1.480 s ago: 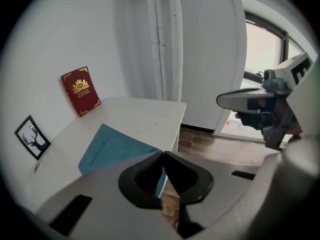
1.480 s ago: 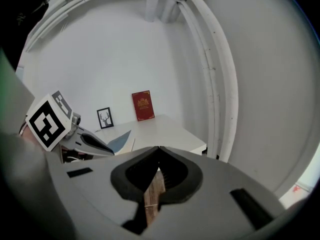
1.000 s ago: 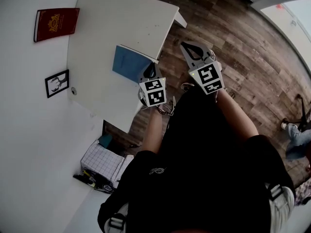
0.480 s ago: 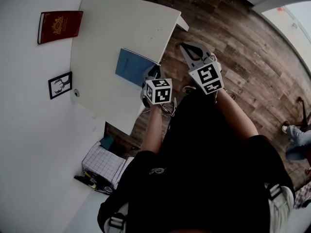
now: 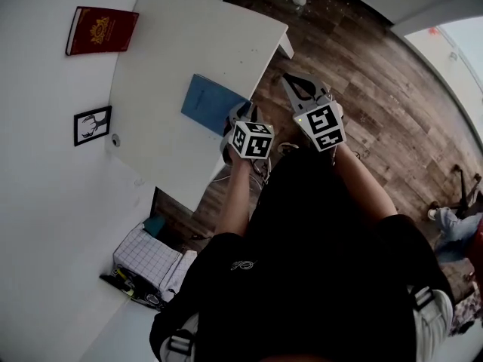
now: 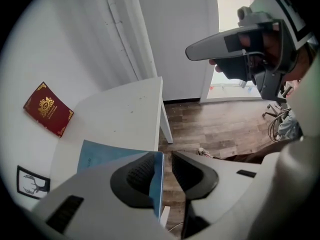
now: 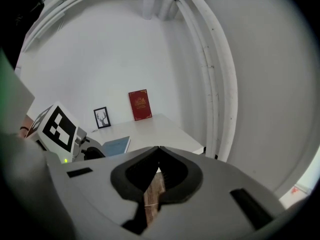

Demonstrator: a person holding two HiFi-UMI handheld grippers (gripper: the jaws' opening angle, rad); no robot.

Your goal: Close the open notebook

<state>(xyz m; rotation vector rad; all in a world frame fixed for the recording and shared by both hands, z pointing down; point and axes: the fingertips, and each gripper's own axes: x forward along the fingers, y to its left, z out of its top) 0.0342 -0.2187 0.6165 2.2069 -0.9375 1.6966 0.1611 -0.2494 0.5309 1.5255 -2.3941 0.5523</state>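
The blue notebook (image 5: 210,102) lies shut and flat on the white table (image 5: 189,36), its near corner at the table's edge. My left gripper (image 5: 243,116) stands over that corner, pointing steeply down. In the left gripper view its jaws (image 6: 164,154) have just been opening; the notebook's (image 6: 100,156) thin edge shows in the gap beside the left pad, and the pads do not press on it. My right gripper (image 5: 298,89) hovers over the wooden floor to the right of the table, its tips (image 7: 159,148) together on nothing.
A red book (image 5: 102,30) and a small framed deer picture (image 5: 92,125) lean at the wall behind the table. A basket with a chequered cloth (image 5: 147,256) sits on the floor below the table. White pipes (image 7: 210,59) run up the wall.
The left gripper has rolled and its jaws have parted at the notebook's near corner. The notebook's white page edge no longer shows; only its blue cover does. The right gripper has kept still.
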